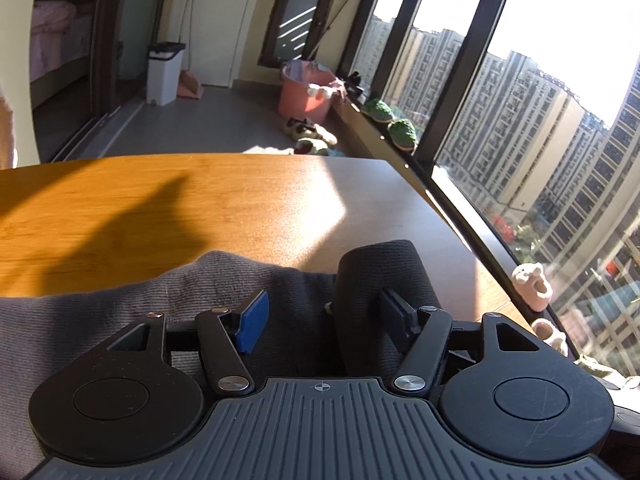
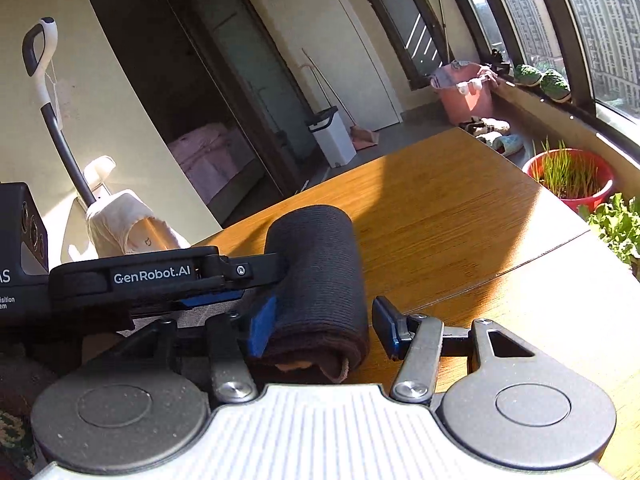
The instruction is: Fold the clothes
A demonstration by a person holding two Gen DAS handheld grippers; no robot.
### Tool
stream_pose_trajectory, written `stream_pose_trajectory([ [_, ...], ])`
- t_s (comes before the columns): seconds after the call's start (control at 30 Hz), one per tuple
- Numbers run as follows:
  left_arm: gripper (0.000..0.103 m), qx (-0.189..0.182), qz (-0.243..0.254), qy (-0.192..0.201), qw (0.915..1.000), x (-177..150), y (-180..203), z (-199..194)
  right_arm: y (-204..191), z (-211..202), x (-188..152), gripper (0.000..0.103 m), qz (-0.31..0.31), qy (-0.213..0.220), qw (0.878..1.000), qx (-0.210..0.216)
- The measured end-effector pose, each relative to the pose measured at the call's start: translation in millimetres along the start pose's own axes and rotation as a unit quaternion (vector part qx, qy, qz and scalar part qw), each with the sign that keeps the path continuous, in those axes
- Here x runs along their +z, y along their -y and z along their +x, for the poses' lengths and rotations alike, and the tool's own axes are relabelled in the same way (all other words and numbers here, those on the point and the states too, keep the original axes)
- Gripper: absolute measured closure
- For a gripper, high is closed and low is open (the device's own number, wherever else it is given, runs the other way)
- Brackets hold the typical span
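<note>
1. Nearest the left wrist camera is the left gripper (image 1: 324, 320), its fingers apart over grey cloth (image 1: 100, 320) that lies spread on the wooden worktop (image 1: 200, 208).
2. The blue-padded finger (image 1: 252, 326) sits clear of any fabric on its inner face; the other finger (image 1: 396, 320) lies against the side of a dark rolled garment (image 1: 380, 276), so nothing is clamped between them.
3. From the right wrist camera, the right gripper (image 2: 324, 326) has the same dark roll (image 2: 320, 272) between its fingers. The blue pad (image 2: 262, 328) touches the roll's side, while the opposite finger (image 2: 386, 326) stands apart from it with bare worktop (image 2: 460, 220) showing in the gap.
4. The roll lies on the worktop, its open end towards the right camera, and the left gripper's arm (image 2: 160, 276) reaches across to its far side.
5. Beyond the worktop stand a pink bucket (image 1: 306, 94), a white bin (image 1: 164, 72) and slippers (image 1: 308, 132) on the floor.
6. A red pot of grass (image 2: 568, 176) sits by the window.
</note>
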State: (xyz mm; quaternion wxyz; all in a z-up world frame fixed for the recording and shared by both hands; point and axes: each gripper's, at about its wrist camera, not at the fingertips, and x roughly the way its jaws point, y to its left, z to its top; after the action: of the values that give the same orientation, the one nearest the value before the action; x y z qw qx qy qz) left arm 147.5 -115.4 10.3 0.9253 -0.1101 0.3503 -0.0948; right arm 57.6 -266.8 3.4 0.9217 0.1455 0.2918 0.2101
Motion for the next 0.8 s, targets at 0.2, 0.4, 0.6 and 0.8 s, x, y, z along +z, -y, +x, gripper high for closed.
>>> stream_pose_trajectory([
  [0.2,0.040,-0.018,-0.036,0.007,0.9992,2.3,-15.3,-20.8,-61.1,2.4,-11.8,0.058,-0.174,0.021,0.981,-0.076],
  [0.4,0.031,-0.025,-0.033,0.045,0.9981,17.5,-14.8,-49.2,-110.7,9.7,-41.9,0.058,-0.325,0.047,0.937,-0.121],
  [0.6,0.028,0.017,-0.005,0.015,0.9997,10.0,-20.9,-35.0,-88.7,6.6,-27.5,0.049,-0.229,0.035,0.969,-0.082],
  [0.8,0.028,0.033,-0.033,0.003,0.9989,-0.1,-42.6,-29.7,-59.3,11.0,-13.0,0.031,-0.093,0.005,0.995,-0.032],
])
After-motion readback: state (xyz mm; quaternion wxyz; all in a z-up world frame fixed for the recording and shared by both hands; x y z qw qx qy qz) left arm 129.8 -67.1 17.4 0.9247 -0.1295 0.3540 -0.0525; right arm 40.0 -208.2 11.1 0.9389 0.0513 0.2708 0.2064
